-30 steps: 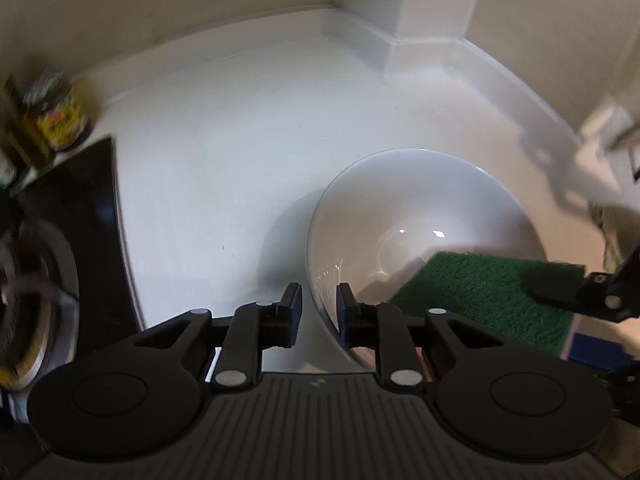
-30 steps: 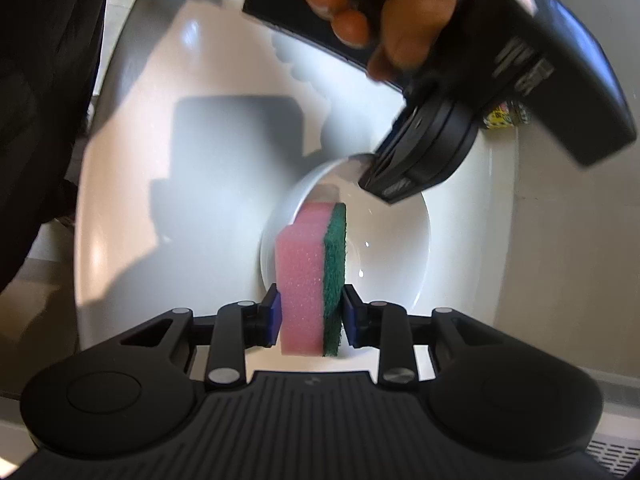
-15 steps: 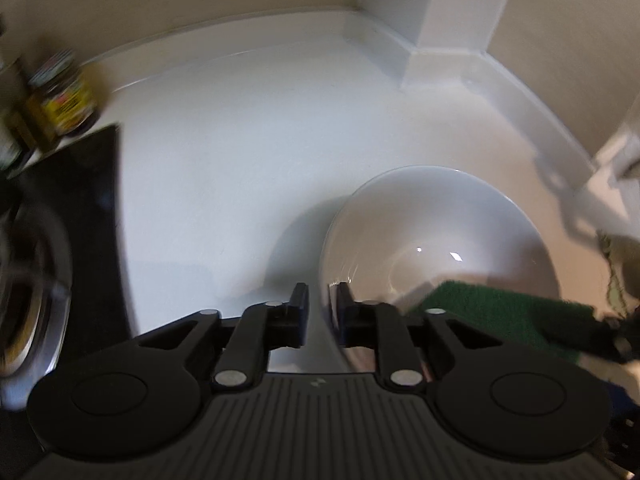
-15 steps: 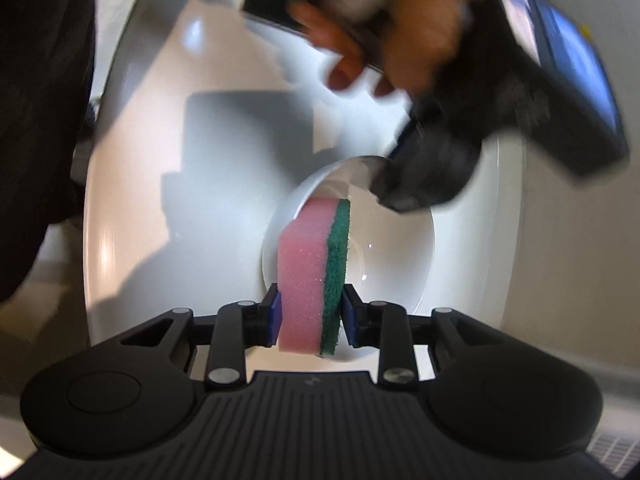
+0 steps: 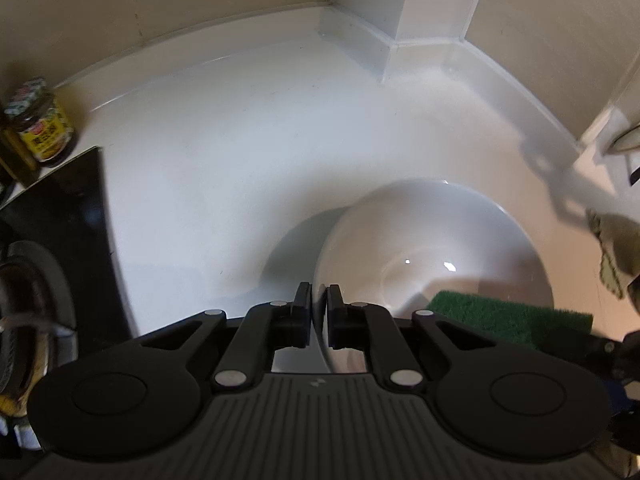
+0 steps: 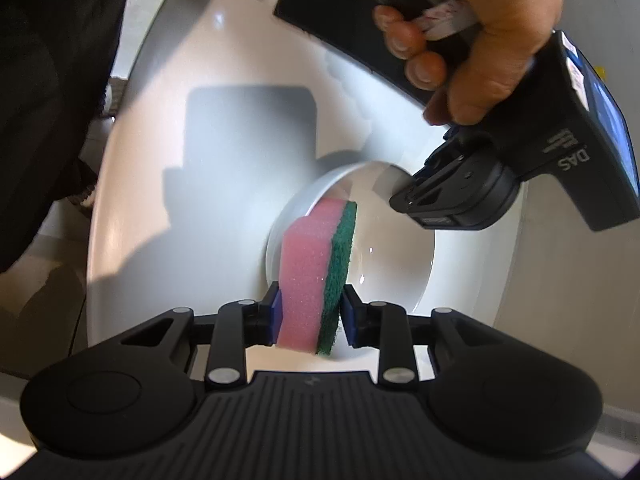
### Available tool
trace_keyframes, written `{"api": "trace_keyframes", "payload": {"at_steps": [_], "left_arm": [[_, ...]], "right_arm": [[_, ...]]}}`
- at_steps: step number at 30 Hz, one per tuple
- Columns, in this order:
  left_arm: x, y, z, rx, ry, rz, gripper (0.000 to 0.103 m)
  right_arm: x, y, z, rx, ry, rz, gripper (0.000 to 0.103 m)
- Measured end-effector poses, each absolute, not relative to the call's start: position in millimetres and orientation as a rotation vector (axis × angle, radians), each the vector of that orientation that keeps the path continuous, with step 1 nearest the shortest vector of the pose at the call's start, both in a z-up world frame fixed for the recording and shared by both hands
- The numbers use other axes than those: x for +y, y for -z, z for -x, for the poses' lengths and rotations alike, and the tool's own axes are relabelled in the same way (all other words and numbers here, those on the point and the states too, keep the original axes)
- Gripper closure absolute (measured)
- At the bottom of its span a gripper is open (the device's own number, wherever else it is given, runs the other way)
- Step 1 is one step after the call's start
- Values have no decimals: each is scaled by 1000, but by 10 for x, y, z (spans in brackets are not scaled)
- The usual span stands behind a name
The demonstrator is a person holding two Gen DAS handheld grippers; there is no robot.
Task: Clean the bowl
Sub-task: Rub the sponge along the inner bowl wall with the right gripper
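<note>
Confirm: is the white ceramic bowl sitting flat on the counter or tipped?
Tipped. The white ceramic bowl leans with its near rim raised between the left gripper's jaws, which have just been closing on it.

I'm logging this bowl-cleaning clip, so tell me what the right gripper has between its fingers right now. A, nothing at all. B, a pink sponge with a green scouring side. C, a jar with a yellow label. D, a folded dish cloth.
B: the right gripper is closed on the pink and green sponge, which stands upright over the white bowl.
</note>
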State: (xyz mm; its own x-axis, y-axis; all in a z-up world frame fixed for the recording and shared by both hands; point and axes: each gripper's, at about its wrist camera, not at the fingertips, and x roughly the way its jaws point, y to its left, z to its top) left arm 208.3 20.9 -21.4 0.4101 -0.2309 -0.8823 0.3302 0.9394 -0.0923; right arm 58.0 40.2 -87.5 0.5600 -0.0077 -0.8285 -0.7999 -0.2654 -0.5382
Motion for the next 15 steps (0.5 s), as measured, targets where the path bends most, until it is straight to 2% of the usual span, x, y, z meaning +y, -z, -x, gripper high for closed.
{"api": "trace_keyframes", "payload": {"at_steps": [3, 7, 11, 15], "left_arm": [[276, 169, -1904, 1091, 326, -99, 78], [315, 204, -1732, 1090, 315, -84, 77], [239, 274, -1778, 1080, 308, -110, 91], [220, 267, -1956, 1079, 338, -132, 95]], "right_arm": [[391, 896, -548, 710, -855, 1635, 77], [359, 792, -575, 729, -808, 1594, 77], [427, 769, -578, 726, -841, 1579, 77], [496, 740, -507, 695, -896, 1583, 77]]}}
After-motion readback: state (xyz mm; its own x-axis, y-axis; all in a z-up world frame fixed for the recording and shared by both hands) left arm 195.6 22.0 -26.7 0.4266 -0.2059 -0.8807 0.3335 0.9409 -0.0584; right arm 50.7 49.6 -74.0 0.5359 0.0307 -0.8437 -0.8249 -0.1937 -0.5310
